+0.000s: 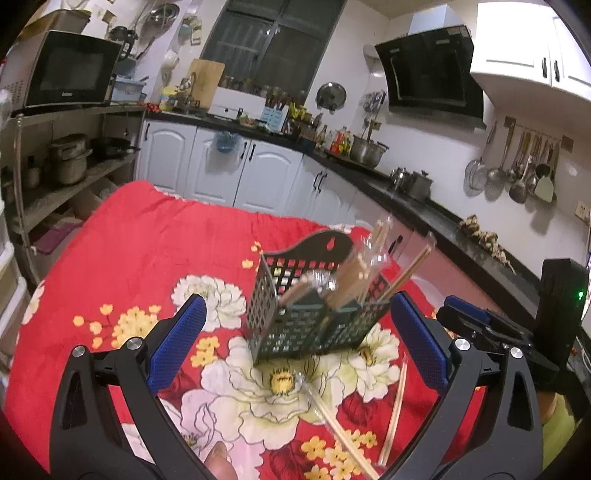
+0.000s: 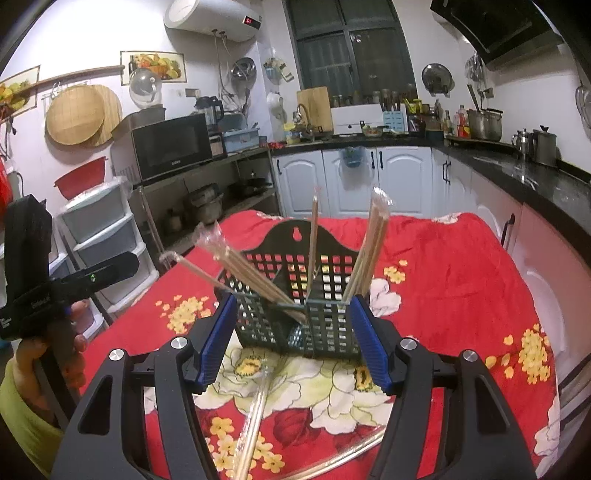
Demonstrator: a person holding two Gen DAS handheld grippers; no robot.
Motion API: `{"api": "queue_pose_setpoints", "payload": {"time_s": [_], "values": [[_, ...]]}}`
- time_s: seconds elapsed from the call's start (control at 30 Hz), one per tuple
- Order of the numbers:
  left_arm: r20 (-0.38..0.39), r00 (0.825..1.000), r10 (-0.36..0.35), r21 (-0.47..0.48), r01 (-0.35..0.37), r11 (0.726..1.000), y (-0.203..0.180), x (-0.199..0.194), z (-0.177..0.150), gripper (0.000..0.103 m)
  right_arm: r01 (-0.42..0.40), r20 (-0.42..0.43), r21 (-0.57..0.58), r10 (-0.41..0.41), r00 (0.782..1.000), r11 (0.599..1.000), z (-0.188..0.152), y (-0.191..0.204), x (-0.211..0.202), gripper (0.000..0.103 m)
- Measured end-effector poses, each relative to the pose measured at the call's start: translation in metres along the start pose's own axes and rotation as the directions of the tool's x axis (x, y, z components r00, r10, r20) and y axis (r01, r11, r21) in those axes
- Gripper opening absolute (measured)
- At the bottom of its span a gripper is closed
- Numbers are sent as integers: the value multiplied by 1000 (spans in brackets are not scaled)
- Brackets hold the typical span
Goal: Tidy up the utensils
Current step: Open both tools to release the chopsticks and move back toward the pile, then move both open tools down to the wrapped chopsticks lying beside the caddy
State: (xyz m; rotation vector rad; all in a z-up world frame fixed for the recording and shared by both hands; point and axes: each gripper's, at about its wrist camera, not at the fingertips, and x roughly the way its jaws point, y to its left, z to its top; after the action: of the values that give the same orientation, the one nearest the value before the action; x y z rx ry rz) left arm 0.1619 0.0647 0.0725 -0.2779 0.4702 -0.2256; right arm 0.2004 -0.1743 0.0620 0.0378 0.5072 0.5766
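Between right gripper (image 2: 293, 341) fingers: utensil caddy (image 2: 295, 295).

Table cover: red cloth with white and yellow flowers (image 1: 155, 243), spread flat.
Left shelf: black microwave oven (image 2: 171, 146) on top, dark pots below.
Wall above microwave: white cylindrical water heater (image 2: 212, 16), round bamboo boards (image 2: 79, 114).
Base units: white arched cabinet doors (image 1: 207, 162) under black countertop (image 2: 535, 177).
Countertop items: steel stockpot (image 1: 367, 149), light blue knife block (image 2: 395, 118).
Cooker area: black slanted range hood (image 1: 428, 66).
Right wall: row of hanging metal ladles (image 1: 517, 173).
Back: dark window (image 2: 351, 48).
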Motion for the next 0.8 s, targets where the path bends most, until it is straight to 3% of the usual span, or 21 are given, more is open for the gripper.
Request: {"api": "queue_pose_setpoints", "payload": {"time_s": [0.8], "values": [[-156, 988, 0, 44, 7, 999, -15, 33, -46, 92, 47, -102, 69, -39, 994, 997, -45, -33, 9, 61]]}}
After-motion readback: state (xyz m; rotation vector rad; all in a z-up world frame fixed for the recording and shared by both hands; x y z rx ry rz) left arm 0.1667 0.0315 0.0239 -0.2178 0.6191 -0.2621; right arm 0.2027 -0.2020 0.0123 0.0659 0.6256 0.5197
